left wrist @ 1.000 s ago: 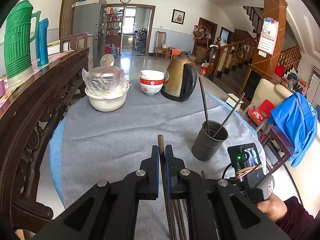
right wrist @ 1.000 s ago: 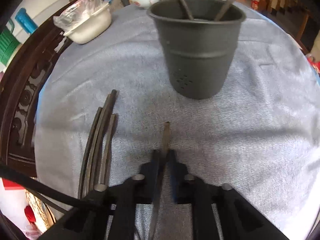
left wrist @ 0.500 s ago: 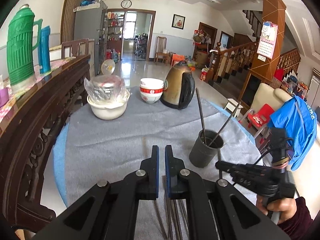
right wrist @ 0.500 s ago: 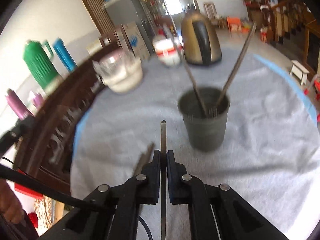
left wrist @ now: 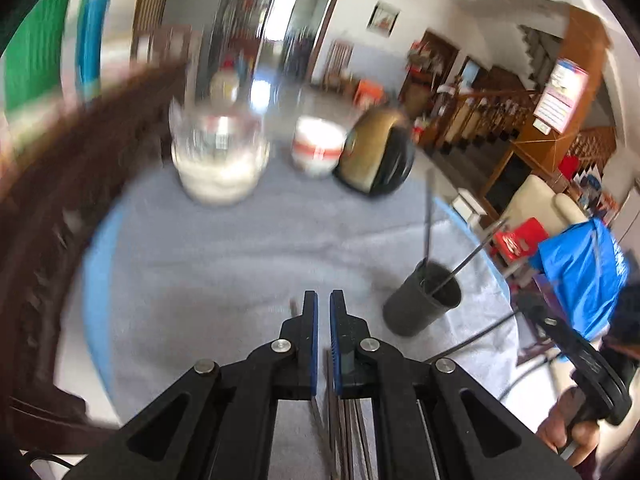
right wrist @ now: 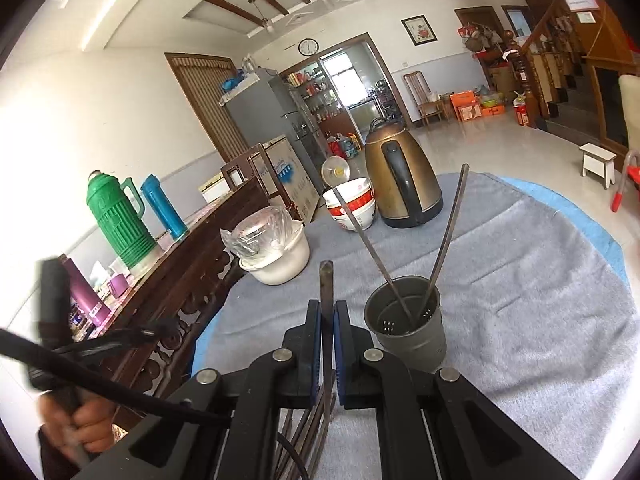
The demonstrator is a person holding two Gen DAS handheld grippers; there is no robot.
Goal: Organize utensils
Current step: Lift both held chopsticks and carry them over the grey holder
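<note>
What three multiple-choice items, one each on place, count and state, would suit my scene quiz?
1. Where does the kettle stand?
A. beyond the cup
B. on the floor
C. inside the bowl

2. How many chopsticks stand in the cup?
A. none
B. two
C. five

3. What is the right gripper doing?
A. open and empty
B. shut on a chopstick
C. shut on the cup

Answers: 1 A, the kettle sits farther back on the table. 2 B, two sticks lean out of the cup. 3 B, a stick pokes out between its shut jaws.
</note>
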